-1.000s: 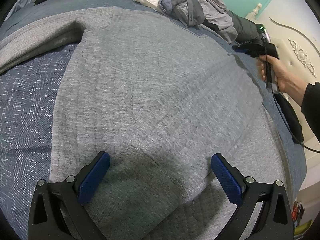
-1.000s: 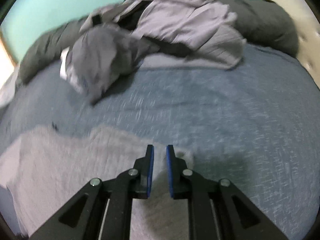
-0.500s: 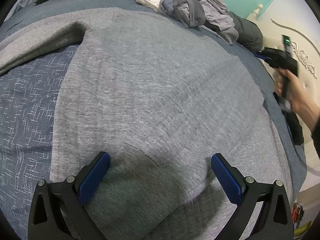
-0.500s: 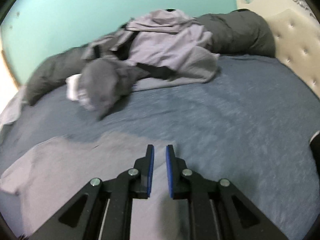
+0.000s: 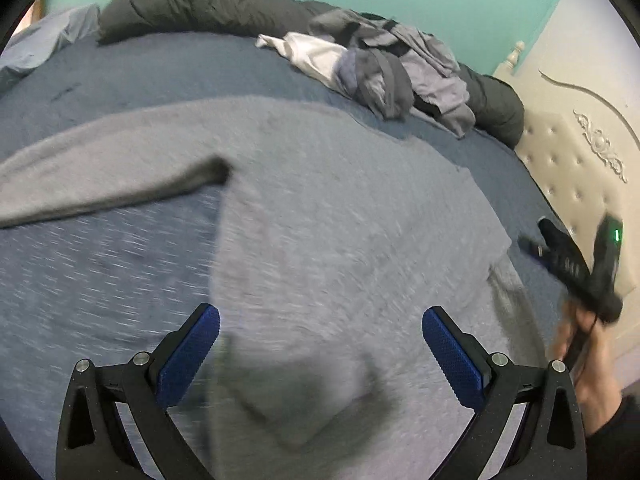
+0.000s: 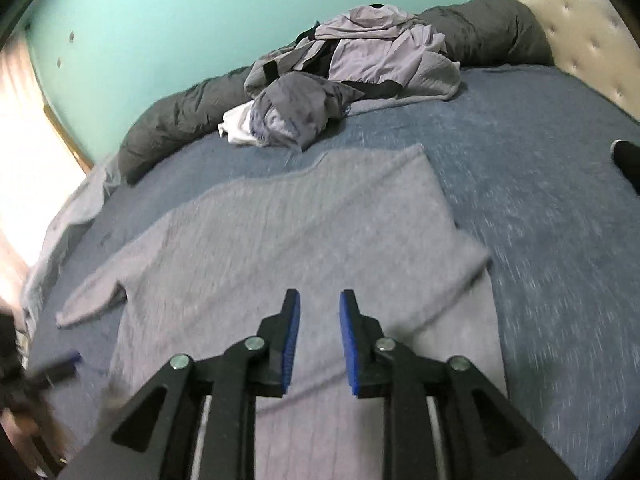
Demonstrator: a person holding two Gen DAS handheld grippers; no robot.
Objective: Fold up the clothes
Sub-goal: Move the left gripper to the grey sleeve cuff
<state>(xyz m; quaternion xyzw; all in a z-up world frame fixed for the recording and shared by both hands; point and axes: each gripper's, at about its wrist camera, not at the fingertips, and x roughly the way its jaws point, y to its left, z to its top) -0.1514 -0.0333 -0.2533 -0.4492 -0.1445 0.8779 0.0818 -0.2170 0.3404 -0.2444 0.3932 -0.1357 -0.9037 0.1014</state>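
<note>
Grey knit sweater (image 6: 288, 240) lies spread flat on the blue bed (image 6: 540, 160), one sleeve (image 5: 100, 184) out to the side, w/ an unfolded pile of clothes (image 6: 352, 64) near the far bolster. Left tool (image 5: 320, 344) is wide apart over the hem, holding nothing; right tool (image 6: 319, 336) has a narrow gap, nothing between. Looks like mid-fold, betw. grips. Next move prob. needs a pinch on a sweater edge or sleeve, both layers caught.

The bed (image 6: 540, 200) is bare at the right of the frame. A clothes pile (image 6: 344, 80) and dark pillow (image 6: 172, 124) block the top.
</note>
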